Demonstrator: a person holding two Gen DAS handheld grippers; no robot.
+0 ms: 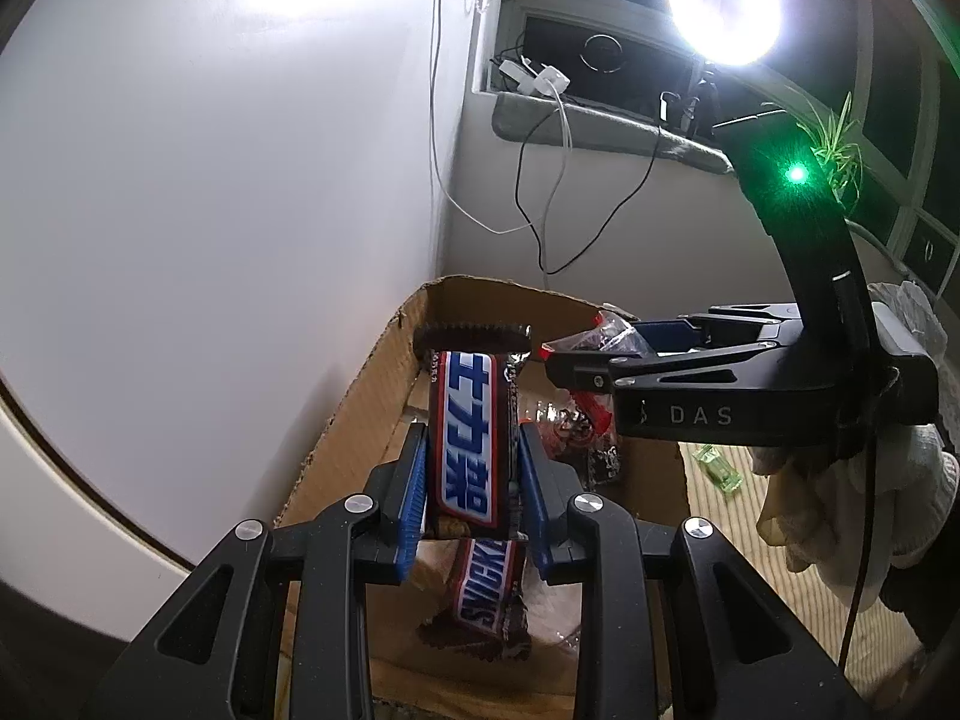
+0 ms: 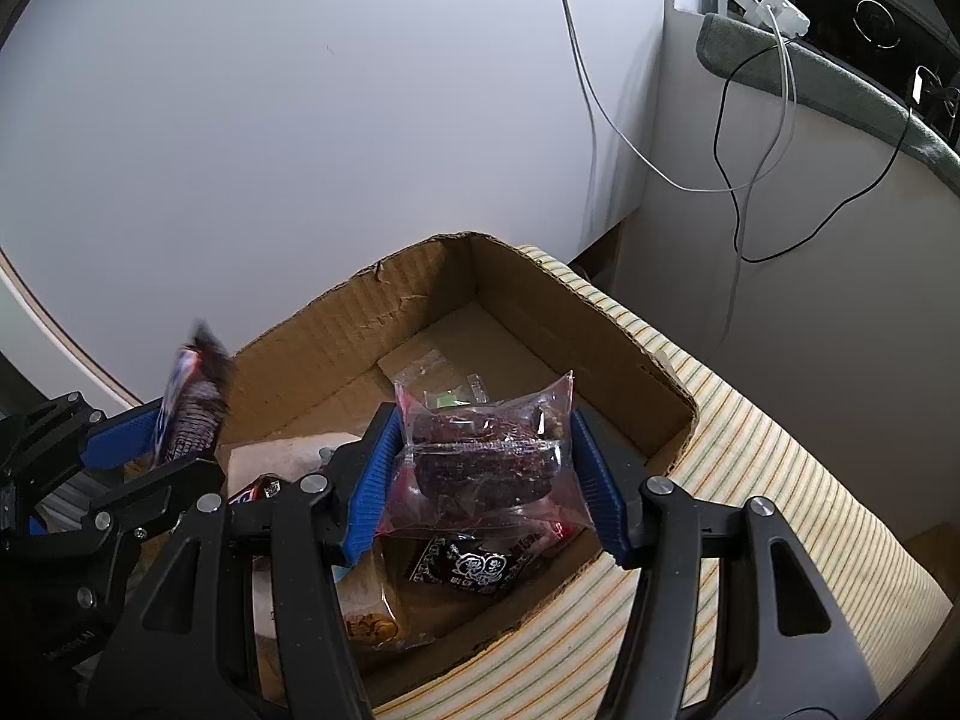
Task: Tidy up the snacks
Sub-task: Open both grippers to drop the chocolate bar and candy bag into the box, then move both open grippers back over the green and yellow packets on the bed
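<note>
My left gripper [image 1: 471,468] is shut on a Snickers bar [image 1: 468,444] and holds it upright above the open cardboard box [image 1: 360,384]. Another Snickers bar [image 1: 483,594] lies in the box below it. My right gripper [image 2: 486,468] is shut on a clear packet of dark red snacks [image 2: 486,450], held over the box [image 2: 600,324]. The left gripper [image 2: 138,444] with its bar [image 2: 192,408] shows at the left of the right wrist view. The right gripper [image 1: 600,360] shows at the right of the left wrist view.
In the box lie a black printed packet [image 2: 480,567], a yellowish packet [image 2: 372,618] and a small clear packet [image 2: 450,399]. The box stands on a striped cloth [image 2: 750,480] by a white wall. Cables [image 2: 738,180] hang from a sill. A bright lamp [image 1: 723,6] glares.
</note>
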